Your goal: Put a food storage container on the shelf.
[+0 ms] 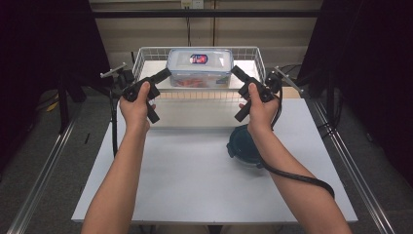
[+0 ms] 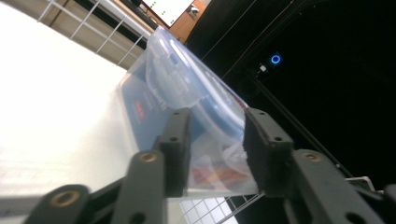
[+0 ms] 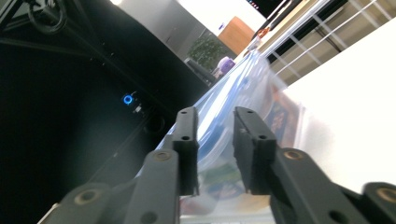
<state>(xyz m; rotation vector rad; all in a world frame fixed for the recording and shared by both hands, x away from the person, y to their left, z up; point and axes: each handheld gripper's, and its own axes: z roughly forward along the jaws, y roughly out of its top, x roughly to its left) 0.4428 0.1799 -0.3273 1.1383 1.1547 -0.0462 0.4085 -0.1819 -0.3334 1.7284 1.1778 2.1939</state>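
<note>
1. I have the box [image 1: 199, 67] between my two grippers, one at each short end; it sits in the wire basket [image 1: 146, 54] at the table's [image 1: 195, 175] far edge.
2. My left gripper [image 1: 164, 74] has its jaws narrowed over the box's left end, lid flap between them. In the left gripper view the pads [image 2: 177, 140] look to be touching the plastic.
3. My right gripper [image 1: 236, 72] does the same at the right end, jaws close on the flap.
4. Step in hand, I judge: gripping both ends to lift the box out. Next calls for a level, even rise over the basket rim.
5. The high view shows a round tub [image 1: 245, 146] near the table's right edge; the gripper views show red contents through the box's wall.
</note>
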